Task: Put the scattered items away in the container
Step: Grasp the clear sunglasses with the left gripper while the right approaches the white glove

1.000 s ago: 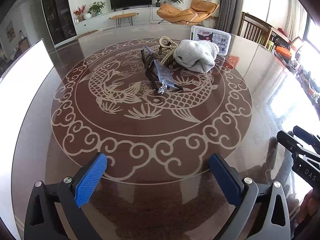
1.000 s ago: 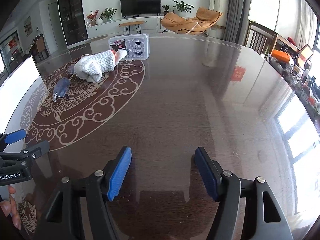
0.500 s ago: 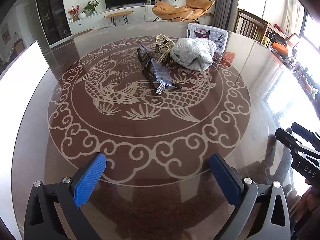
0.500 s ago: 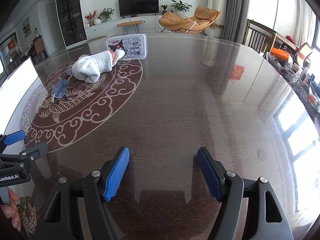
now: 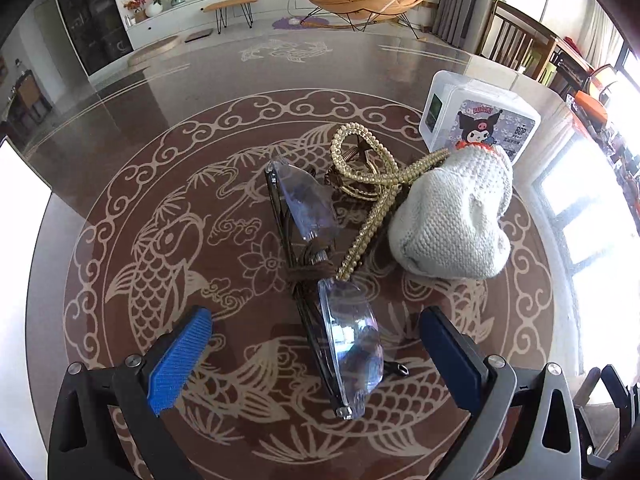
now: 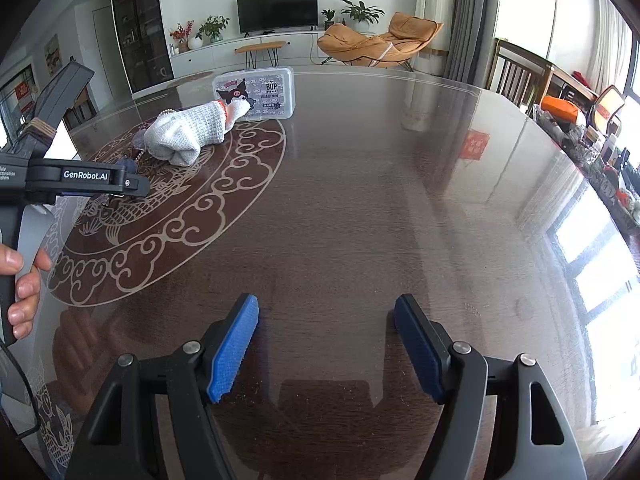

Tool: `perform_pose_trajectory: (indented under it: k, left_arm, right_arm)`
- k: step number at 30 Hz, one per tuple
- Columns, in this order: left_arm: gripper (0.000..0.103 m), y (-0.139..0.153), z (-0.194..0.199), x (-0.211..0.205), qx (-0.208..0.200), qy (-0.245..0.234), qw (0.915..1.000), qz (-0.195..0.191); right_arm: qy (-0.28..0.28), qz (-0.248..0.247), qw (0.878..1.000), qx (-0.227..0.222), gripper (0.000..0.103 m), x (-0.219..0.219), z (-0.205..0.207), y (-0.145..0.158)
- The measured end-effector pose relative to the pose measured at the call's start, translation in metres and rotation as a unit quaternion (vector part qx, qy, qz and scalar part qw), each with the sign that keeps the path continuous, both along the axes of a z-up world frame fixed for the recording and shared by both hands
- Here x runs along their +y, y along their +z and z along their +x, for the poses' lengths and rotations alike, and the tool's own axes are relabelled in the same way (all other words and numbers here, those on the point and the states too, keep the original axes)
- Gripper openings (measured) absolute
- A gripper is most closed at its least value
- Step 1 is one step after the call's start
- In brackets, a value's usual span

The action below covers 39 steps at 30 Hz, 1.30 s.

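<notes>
In the left wrist view a pair of glasses (image 5: 320, 280) with clear lenses lies on the table. A gold beaded hair clip (image 5: 372, 176) and a white knitted piece (image 5: 452, 224) lie beside them. A clear plastic box (image 5: 480, 120) with a cartoon label stands behind, lid shut. My left gripper (image 5: 316, 352) is open, its blue pads either side of the near lens. My right gripper (image 6: 326, 348) is open and empty over bare table. The knitted piece (image 6: 188, 136) and the box (image 6: 256, 92) show far left in the right wrist view.
The round glass-topped table (image 6: 360, 200) has a fish pattern in its middle. The left gripper's body (image 6: 72, 180) and the hand holding it show at the left of the right wrist view. Chairs (image 5: 516, 48) stand beyond the far right rim.
My left gripper has moved forward across the table and now straddles the glasses. My right gripper has hardly moved. Both stay open.
</notes>
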<state>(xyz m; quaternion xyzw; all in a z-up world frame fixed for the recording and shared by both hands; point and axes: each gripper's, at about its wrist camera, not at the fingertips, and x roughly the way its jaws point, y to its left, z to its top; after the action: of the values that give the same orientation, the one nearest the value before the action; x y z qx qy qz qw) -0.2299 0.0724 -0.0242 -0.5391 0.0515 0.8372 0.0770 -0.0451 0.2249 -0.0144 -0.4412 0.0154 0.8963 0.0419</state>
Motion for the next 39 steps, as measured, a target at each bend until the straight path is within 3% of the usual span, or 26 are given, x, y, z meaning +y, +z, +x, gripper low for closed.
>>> perform_pose_trajectory:
  k: [4, 5, 7, 8, 9, 10, 11, 19, 22, 24, 27, 31, 35, 38, 39]
  left_arm:
    - [0.102, 0.001, -0.007, -0.015, 0.001, 0.025, 0.9997, 0.001]
    - [0.097, 0.003, -0.004, -0.022, 0.013, 0.032, 0.9994, 0.006]
    - [0.069, 0.007, 0.005, -0.03, 0.031, 0.03, 0.9991, 0.004]
    - [0.061, 0.009, 0.009, -0.035, 0.035, 0.028, 0.999, 0.006]
    - [0.043, 0.011, 0.015, -0.039, 0.039, 0.026, 0.9989, 0.007]
    - [0.034, 0.013, 0.02, -0.047, 0.041, 0.022, 0.9989, 0.011]
    - [0.032, 0.013, 0.027, -0.053, 0.041, 0.019, 0.9988, 0.021]
    - [0.03, 0.009, 0.092, -0.083, 0.054, -0.006, 0.998, 0.033]
    - [0.03, 0.009, 0.105, -0.087, 0.062, -0.003, 0.9975, 0.035]
    - [0.03, 0.008, 0.11, -0.09, 0.065, 0.003, 0.9971, 0.039]
    - [0.03, 0.005, 0.117, -0.095, 0.067, 0.011, 0.9965, 0.048]
    - [0.03, 0.004, 0.113, -0.097, 0.07, 0.01, 0.9961, 0.052]
    - [0.03, 0.006, 0.115, -0.097, 0.073, 0.006, 0.9958, 0.055]
    - [0.03, 0.007, 0.12, -0.099, 0.073, 0.004, 0.9957, 0.057]
    - [0.031, 0.006, 0.12, -0.098, 0.075, 0.004, 0.9954, 0.058]
  right_arm:
    - [0.0, 0.0, 1.0, 0.0, 0.072, 0.0, 0.0, 0.0]
    - [0.0, 0.0, 1.0, 0.0, 0.072, 0.0, 0.0, 0.0]
    - [0.0, 0.0, 1.0, 0.0, 0.072, 0.0, 0.0, 0.0]
    - [0.0, 0.0, 1.0, 0.0, 0.072, 0.0, 0.0, 0.0]
    - [0.0, 0.0, 1.0, 0.0, 0.072, 0.0, 0.0, 0.0]
    - [0.0, 0.0, 1.0, 0.0, 0.072, 0.0, 0.0, 0.0]
    - [0.0, 0.0, 1.0, 0.0, 0.072, 0.0, 0.0, 0.0]
    - [-0.002, -0.015, 1.0, -0.001, 0.074, -0.001, -0.01, 0.0]
    - [0.048, -0.163, 0.985, -0.004, 0.073, -0.006, -0.055, 0.011]
    - [0.043, -0.197, 0.979, 0.032, 0.073, -0.017, -0.09, 0.03]
    - [0.064, -0.169, 0.979, 0.093, 0.073, -0.047, -0.143, 0.059]
    - [0.127, -0.11, 0.986, 0.009, 0.073, -0.092, -0.189, 0.038]
    - [0.202, -0.074, 0.974, -0.065, 0.07, -0.101, -0.148, 0.003]
    - [0.235, -0.029, 0.969, -0.075, 0.069, -0.083, -0.087, -0.003]
    - [0.229, -0.038, 0.97, -0.074, 0.069, -0.071, -0.072, -0.002]
